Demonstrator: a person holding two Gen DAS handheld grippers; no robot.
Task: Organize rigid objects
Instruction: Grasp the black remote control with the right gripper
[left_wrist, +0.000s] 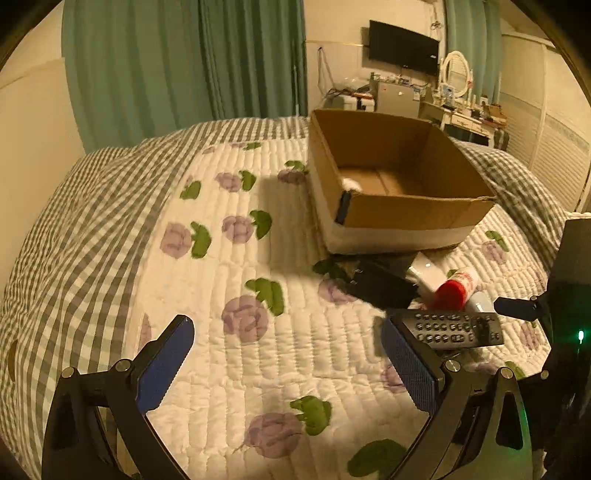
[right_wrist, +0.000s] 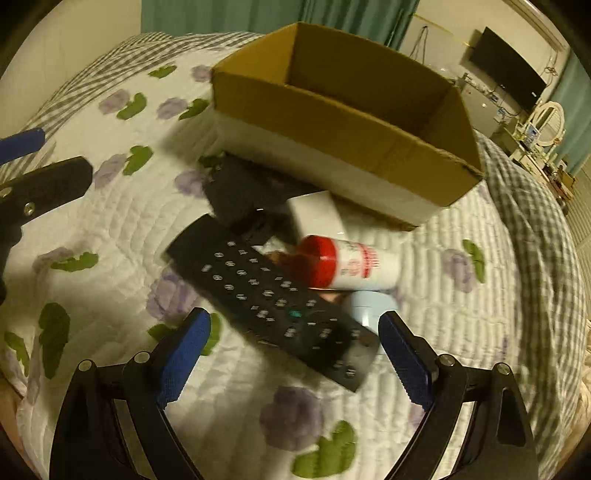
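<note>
An open cardboard box (left_wrist: 399, 214) (right_wrist: 332, 122) stands on a floral quilt. In front of it lies a pile: a black remote control (right_wrist: 269, 295) (left_wrist: 454, 328), a white bottle with a red cap (right_wrist: 351, 264) (left_wrist: 456, 290), a white box (right_wrist: 316, 218), a flat black object (right_wrist: 240, 188) (left_wrist: 380, 284) and a pale blue item (right_wrist: 371, 306). My right gripper (right_wrist: 293, 328) is open, its jaws either side of the remote's near end, just above it. My left gripper (left_wrist: 288, 339) is open and empty over the quilt, left of the pile.
The quilt (left_wrist: 221, 295) covers a bed with a grey checked border (left_wrist: 74, 240). Green curtains (left_wrist: 184, 62), a wall TV (left_wrist: 402, 48) and a cluttered dresser (left_wrist: 465, 110) stand beyond the bed. A small white thing (left_wrist: 349, 182) lies in the box.
</note>
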